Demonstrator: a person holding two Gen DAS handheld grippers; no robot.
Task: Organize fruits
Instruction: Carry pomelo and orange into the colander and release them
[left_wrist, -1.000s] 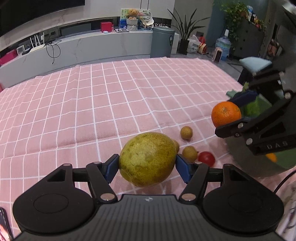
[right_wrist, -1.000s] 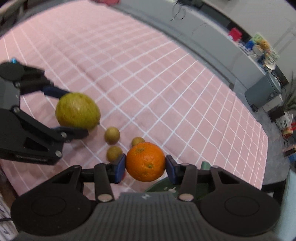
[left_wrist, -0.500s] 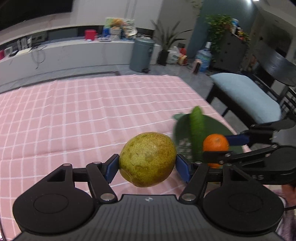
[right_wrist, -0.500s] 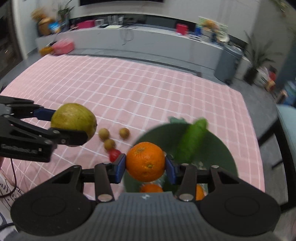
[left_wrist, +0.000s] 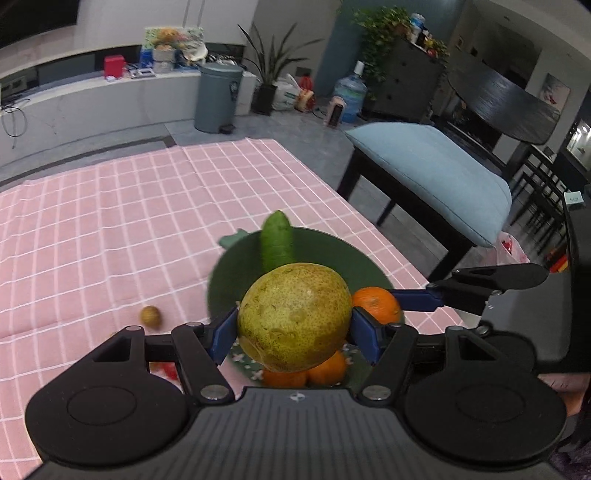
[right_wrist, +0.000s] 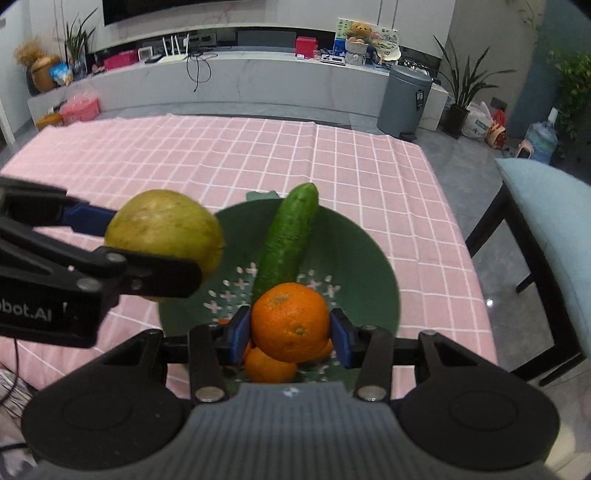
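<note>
Left gripper (left_wrist: 293, 326) is clenched on a pear (left_wrist: 294, 317), held above the green bowl (right_wrist: 354, 258); an orange (right_wrist: 290, 321) is gripped by the right gripper (right_wrist: 290, 328) over that bowl, beside a cucumber (right_wrist: 290, 236).

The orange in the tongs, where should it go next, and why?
Probably straight down into the green bowl. The right tongs grip the orange just above it, where a cucumber and other oranges already lie, so lowering a little before letting go should keep it from bouncing out.
</note>
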